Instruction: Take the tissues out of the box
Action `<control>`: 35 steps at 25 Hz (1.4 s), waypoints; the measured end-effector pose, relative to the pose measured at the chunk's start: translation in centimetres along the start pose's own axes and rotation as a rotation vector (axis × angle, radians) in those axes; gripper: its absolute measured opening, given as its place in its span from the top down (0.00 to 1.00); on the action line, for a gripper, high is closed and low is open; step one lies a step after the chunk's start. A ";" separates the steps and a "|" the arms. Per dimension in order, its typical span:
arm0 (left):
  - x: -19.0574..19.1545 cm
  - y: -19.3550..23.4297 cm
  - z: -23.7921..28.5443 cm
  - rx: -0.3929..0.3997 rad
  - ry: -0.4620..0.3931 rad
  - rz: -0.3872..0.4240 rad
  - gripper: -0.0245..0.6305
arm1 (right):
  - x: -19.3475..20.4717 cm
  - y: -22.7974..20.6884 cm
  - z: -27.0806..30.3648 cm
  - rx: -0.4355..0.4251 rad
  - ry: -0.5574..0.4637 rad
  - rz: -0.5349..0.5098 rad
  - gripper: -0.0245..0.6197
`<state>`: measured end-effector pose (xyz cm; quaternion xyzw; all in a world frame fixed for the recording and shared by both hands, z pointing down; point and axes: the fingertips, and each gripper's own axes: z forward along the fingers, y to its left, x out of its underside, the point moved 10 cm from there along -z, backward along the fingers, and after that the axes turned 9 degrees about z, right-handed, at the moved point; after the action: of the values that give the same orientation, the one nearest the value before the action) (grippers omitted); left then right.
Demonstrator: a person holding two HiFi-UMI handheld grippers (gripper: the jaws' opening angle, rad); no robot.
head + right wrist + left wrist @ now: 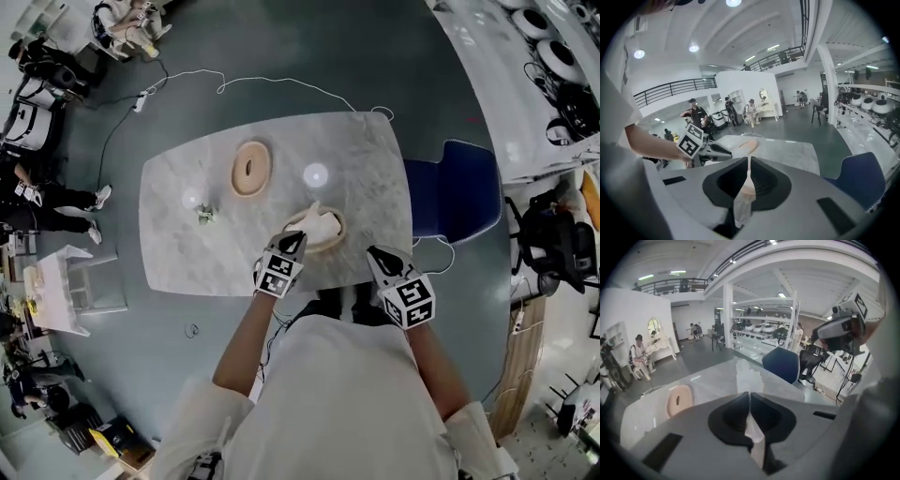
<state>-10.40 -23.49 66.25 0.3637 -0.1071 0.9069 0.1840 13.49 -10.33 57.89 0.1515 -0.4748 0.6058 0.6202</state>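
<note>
Tissue (321,221): we see one white sheet standing up out of the slot of the tissue box (336,236), with its lower part inside the box.
Box position: the oval wooden tissue box sits on the bench (178,253) close to our edge, just ahead of the left gripper (296,240).
Left gripper state: its jaws are pressed together on the upper part of the sheet. In the left gripper view we find white paper filling the slit between them and rising beyond the tips.
Right gripper (377,253): we hold it at the near edge of the bench, to the right of the box and apart from it. Its jaws are drawn together to a thin slit. A pale strip shows in that slit, and we cannot tell what it is.
Bench surface: marble-patterned, with rounded corners.
Second wooden oval (251,169): lies farther out on the bench, well apart from the box.
Small green thing (206,215): on the left part of the bench, too small for us to identify.
Blue chair (459,192): stands at the right side of the bench.
</note>
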 end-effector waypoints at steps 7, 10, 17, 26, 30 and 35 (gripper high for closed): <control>-2.3 0.5 -6.3 -0.117 -0.164 -0.060 0.93 | -2.8 0.9 -1.3 -0.042 -0.041 -0.051 0.90; -3.2 0.5 -8.9 -0.166 -0.222 -0.098 0.93 | -4.1 1.0 -2.1 -0.058 -0.061 -0.064 0.90; -4.7 0.0 -15.3 -0.259 -0.359 -0.151 0.93 | -6.7 2.7 -3.3 -0.106 -0.117 -0.111 0.90; -5.0 -0.3 -22.2 -0.370 -0.494 -0.218 0.93 | -10.4 4.9 -4.9 -0.165 -0.212 -0.162 0.90; -5.5 -0.3 -24.6 -0.417 -0.541 -0.227 0.93 | -11.8 5.4 -5.7 -0.173 -0.256 -0.190 0.90; -6.4 -0.7 -27.1 -0.472 -0.609 -0.220 0.93 | -12.6 5.5 -6.9 -0.171 -0.301 -0.223 0.90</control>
<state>-22.67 -15.57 42.54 0.5730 -0.3224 0.6830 0.3183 13.71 -11.53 42.52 0.2387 -0.5923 0.4613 0.6160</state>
